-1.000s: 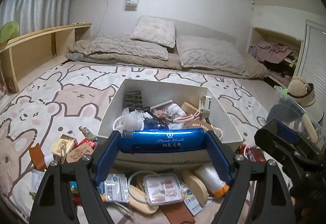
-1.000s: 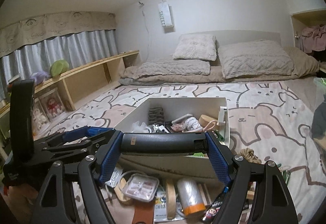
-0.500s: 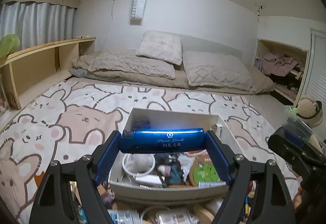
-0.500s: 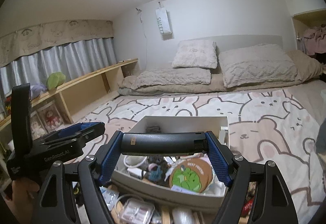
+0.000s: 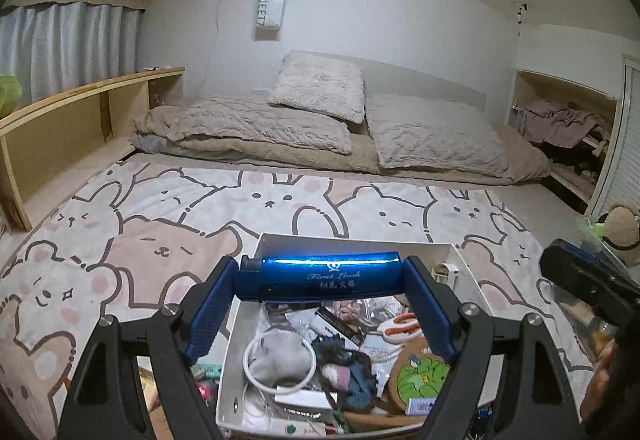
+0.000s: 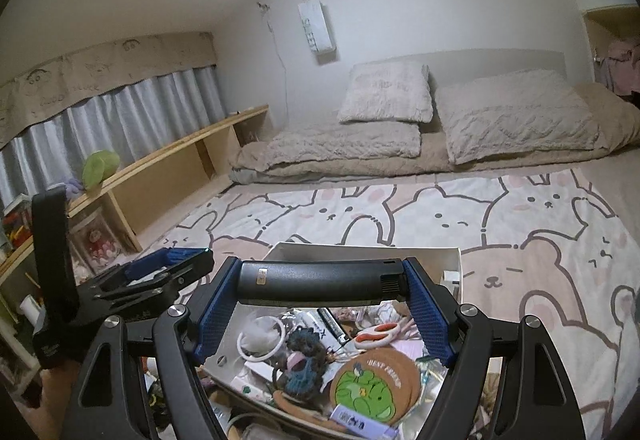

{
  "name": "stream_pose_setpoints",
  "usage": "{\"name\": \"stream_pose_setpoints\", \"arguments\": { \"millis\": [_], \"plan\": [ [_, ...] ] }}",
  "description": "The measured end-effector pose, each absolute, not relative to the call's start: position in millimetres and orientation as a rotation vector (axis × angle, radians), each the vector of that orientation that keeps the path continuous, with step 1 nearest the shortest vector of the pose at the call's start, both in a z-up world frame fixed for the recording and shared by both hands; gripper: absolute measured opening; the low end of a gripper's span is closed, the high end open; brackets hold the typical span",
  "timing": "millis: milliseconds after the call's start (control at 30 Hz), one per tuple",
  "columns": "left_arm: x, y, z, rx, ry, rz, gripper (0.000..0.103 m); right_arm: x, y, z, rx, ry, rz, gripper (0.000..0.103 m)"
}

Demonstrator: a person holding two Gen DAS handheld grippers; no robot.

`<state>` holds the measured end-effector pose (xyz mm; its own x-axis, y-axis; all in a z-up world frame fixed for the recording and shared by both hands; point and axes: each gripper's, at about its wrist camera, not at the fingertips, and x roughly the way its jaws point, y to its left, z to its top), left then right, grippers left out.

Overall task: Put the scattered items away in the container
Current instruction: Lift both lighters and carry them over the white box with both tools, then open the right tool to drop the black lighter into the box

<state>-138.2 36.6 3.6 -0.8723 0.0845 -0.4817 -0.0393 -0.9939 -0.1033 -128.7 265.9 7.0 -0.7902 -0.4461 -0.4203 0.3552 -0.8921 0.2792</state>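
Note:
My left gripper [image 5: 320, 278] is shut on a shiny blue tube [image 5: 316, 274] held crosswise above the white box [image 5: 230, 368], which holds several small items. My right gripper [image 6: 320, 280] is shut on a black cylinder [image 6: 320, 278], also held crosswise above the same box [image 6: 450, 260]. The left gripper shows at the left of the right wrist view [image 6: 160, 272]; the right gripper shows at the right edge of the left wrist view [image 5: 584, 278]. In the box lie a white ring [image 6: 262, 338], scissors with orange handles [image 6: 378, 332] and a round coaster with a green frog [image 6: 370, 386].
The box stands on a bear-and-rabbit patterned rug [image 5: 160, 240]. A few loose items lie beside the box at its near left [image 5: 204, 380]. Bedding and pillows [image 5: 320, 120] lie at the back, and a low wooden shelf [image 6: 180, 168] runs along the left wall.
Both grippers have risen and moved forward over the box, each still holding its tube. The loose items in front of the box have dropped out of view.

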Motion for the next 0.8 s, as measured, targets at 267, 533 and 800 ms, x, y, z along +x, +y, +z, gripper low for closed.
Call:
{"name": "stream_pose_setpoints", "arguments": {
  "millis": [267,533,800],
  "plan": [
    [-166,30,2,-0.817,-0.123,2.985,0.083,-176,255,-16,0.882,-0.27,-2.57,0.08],
    [-183,28,-9,-0.865,-0.134,2.958,0.083,-209,228,-51,1.125,-0.123,-2.534,0.08],
    [-201,19,-29,-0.955,-0.153,2.925,0.083,-224,197,-77,1.24,0.146,-2.446,0.08]
  ]
}}
